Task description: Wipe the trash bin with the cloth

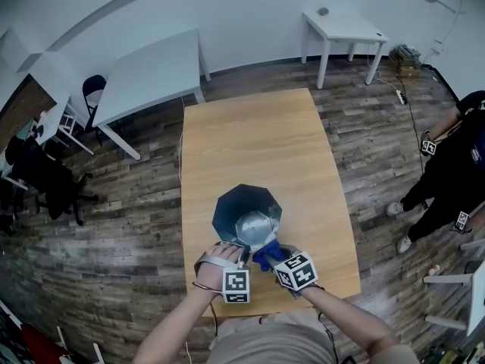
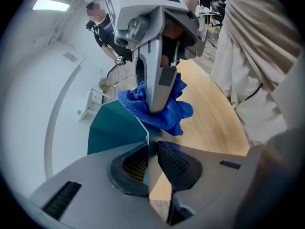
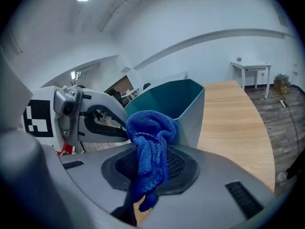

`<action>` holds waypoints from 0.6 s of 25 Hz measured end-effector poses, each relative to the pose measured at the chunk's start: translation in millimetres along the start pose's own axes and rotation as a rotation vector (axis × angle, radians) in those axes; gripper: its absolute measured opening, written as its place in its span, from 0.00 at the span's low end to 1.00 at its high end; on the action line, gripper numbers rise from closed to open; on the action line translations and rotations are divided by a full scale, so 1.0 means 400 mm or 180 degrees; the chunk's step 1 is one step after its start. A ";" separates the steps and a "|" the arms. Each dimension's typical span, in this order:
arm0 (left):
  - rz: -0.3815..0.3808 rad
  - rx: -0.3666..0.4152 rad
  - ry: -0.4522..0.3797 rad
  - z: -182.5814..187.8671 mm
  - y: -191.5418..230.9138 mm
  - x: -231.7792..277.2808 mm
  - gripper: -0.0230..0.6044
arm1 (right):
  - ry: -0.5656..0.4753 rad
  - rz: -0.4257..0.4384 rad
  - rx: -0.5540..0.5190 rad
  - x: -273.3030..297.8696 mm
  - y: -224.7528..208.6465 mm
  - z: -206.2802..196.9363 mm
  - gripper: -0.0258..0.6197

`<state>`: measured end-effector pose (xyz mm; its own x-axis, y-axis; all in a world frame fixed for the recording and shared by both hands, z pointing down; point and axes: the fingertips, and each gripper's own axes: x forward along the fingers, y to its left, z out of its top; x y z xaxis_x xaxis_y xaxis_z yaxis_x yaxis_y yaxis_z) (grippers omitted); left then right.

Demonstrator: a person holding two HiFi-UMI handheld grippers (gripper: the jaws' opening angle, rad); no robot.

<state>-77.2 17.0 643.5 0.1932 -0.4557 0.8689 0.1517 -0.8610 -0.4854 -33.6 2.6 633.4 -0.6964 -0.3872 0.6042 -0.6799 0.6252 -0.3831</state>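
Head view: at lower centre of the frame, the left gripper (image 1: 229,249) is seen clamped on the near rim of the trash bin (image 1: 244,212), which stands on the table (image 1: 258,135). Just right of it, the right gripper (image 1: 271,259) is clenched on the blue cloth (image 1: 262,258), held beside the same rim. If the cloth is pressed hard, the thin wall could be flexed out of the pads and the bin tipped or dragged toward the table's near edge. The bunched cloth could also be pulled loose by rubbing.
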 end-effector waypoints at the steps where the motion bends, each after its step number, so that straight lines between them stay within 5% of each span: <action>1: -0.0021 0.0009 -0.0017 0.007 -0.001 0.000 0.14 | 0.0018 -0.0020 -0.0001 0.002 -0.007 -0.001 0.16; 15: -0.0148 0.0029 -0.0104 0.022 0.002 0.005 0.13 | 0.0502 -0.0034 -0.0060 0.136 -0.107 -0.124 0.16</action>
<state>-68.3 17.3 644.0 0.2173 -0.4076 0.8869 0.1700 -0.8790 -0.4456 -31.0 -11.8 717.3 -0.6435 -0.2835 0.7110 -0.6817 0.6348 -0.3638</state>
